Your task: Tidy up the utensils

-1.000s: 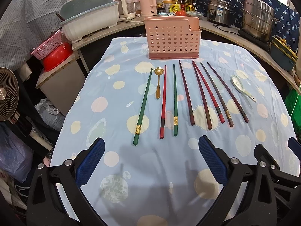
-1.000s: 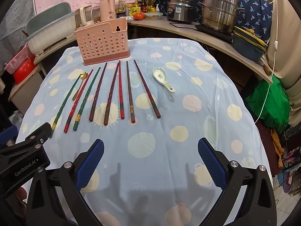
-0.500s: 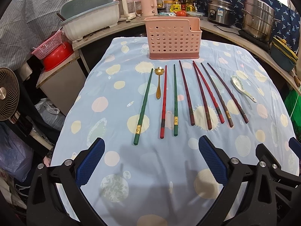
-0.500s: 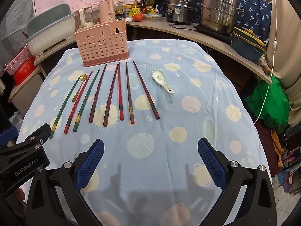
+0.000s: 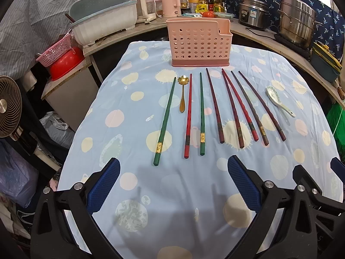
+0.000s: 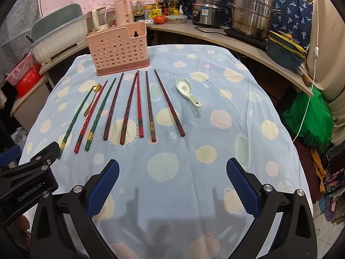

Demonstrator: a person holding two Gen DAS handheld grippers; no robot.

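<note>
A pink perforated utensil holder [image 5: 199, 43] [image 6: 118, 51] stands upright at the far end of the table. Several chopsticks lie side by side in front of it: green ones [image 5: 165, 120] [image 5: 201, 114], a red one [image 5: 188, 116], and dark red and brown ones [image 5: 215, 105] [image 6: 169, 102]. A small gold spoon [image 5: 182, 93] lies between the left chopsticks. A white ceramic spoon [image 5: 279, 100] [image 6: 188, 90] lies at the right. My left gripper [image 5: 172, 183] is open and empty, near the table's front edge. My right gripper [image 6: 172, 183] is open and empty too.
The table wears a light blue cloth with pale dots [image 5: 133, 129]. A curved counter behind holds a dish rack [image 5: 103, 28], a kettle [image 5: 171, 3], a rice cooker [image 6: 208, 10] and a steel pot [image 6: 251, 14]. A fan [image 5: 8, 105] stands at the left.
Both grippers have barely shifted; the right view has moved slightly toward the table. Nothing was grasped or moved.
</note>
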